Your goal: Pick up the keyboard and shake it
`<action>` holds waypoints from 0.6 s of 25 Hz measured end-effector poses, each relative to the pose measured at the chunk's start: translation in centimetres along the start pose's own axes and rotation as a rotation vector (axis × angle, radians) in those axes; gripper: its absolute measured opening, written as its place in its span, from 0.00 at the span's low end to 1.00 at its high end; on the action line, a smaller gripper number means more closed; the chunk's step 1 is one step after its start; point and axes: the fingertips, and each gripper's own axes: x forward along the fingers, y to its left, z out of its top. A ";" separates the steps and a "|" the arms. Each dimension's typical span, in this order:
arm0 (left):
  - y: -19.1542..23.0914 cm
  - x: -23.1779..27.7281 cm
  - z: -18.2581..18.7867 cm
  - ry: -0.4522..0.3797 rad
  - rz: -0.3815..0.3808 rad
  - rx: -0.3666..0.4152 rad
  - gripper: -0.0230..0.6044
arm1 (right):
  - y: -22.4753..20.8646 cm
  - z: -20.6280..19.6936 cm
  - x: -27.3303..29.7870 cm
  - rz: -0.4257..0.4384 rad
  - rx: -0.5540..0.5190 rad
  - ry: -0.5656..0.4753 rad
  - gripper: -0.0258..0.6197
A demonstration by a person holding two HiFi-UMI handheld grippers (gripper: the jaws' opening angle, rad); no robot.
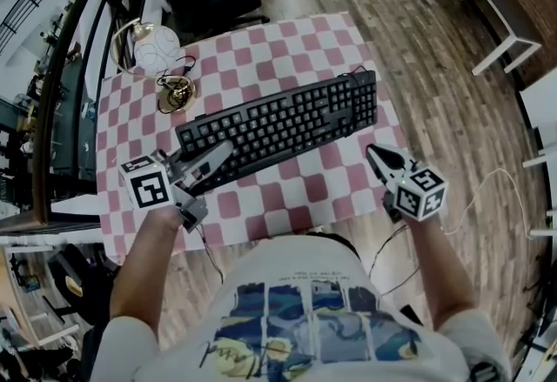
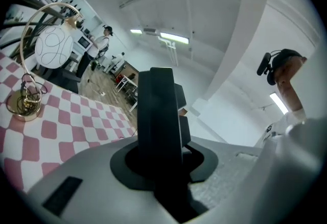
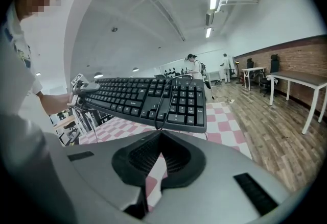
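Gripping the near-left end of the keyboard (image 1: 287,121), the left hand-held gripper (image 1: 218,152) has its jaws pinched on the black edge. In its own view that edge stands as a dark slab rising straight out from between the jaws. The left forearm comes in from the lower left and angles forward and rightward, with the marker cube facing up. Beyond this hand-held gripper and off to its left, a gold wire stand (image 1: 177,93) sits on the checked desk (image 1: 261,208), well apart from the grasp.

From the left hand-held gripper the keyboard runs away to the right. In the right gripper view it hangs in the air ahead of and above the right jaws, tilted, with checked cloth visible beneath it and its cable (image 3: 164,105) draped across the keys. So I judge the pick-up done and the shaking step in hand, with only one gripper carrying the load.

The right hand-held gripper (image 1: 374,152) has its jaws pressed together on nothing. Its tip points forward and inward toward the keyboard's right end, near it but apparently not touching. The right forearm reaches straight forward from the body, its cube turned up and outward.

Held at one end, the long board will likely swing about the left jaws. The next move seems to call either for short, modest shakes or for the right jaws to spread and take the free end first. The loose cable may whip around.
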 end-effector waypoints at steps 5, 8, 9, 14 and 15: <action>0.1 0.5 -0.1 0.008 0.010 0.051 0.19 | -0.5 0.0 0.3 0.013 -0.004 0.002 0.04; 0.4 0.7 -0.2 0.008 0.014 0.059 0.19 | -0.6 -0.2 0.3 0.016 -0.003 0.010 0.04; 0.4 0.6 -0.2 0.008 0.016 0.059 0.19 | -0.6 -0.2 0.3 0.018 -0.003 0.011 0.04; 0.6 0.7 -0.4 0.003 0.023 0.057 0.19 | -0.8 -0.4 0.3 0.032 -0.010 0.018 0.04; 0.5 0.8 -0.3 0.004 0.023 0.057 0.19 | -0.9 -0.4 0.3 0.034 -0.012 0.021 0.04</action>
